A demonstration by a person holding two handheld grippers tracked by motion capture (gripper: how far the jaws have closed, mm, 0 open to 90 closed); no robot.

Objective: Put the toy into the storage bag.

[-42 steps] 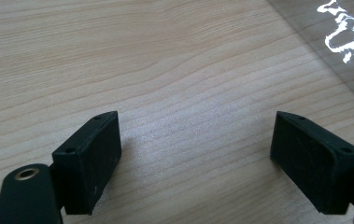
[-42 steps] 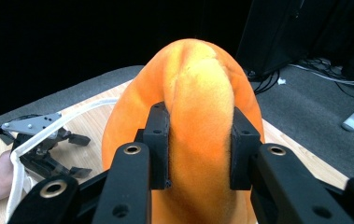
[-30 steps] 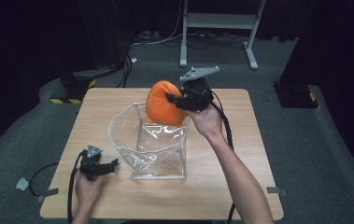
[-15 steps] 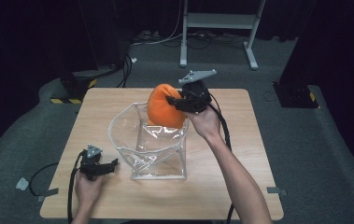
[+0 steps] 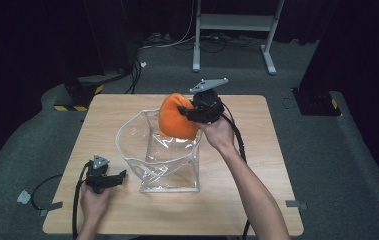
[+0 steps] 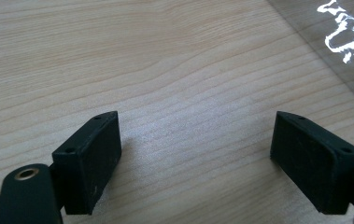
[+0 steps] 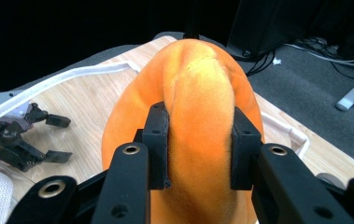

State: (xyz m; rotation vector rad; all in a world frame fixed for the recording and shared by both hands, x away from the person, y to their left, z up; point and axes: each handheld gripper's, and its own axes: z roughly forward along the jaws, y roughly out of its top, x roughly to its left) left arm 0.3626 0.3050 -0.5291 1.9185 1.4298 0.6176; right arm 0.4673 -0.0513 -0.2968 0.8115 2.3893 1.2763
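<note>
1 orange plush (image 5: 177,117) stays pinched in the right claw (image 5: 187,111), lowered slightly toward the clear bag's (image 5: 167,165) mouth just beneath it; the left claw (image 5: 119,176) rests wide open, empty, beside the bag.

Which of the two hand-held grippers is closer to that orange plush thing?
Right. The right hand-held gripper is clamped on the orange plush, holding it over the clear bag. The left hand-held gripper rests on the table, open, left of the bag and apart from the plush.
</note>
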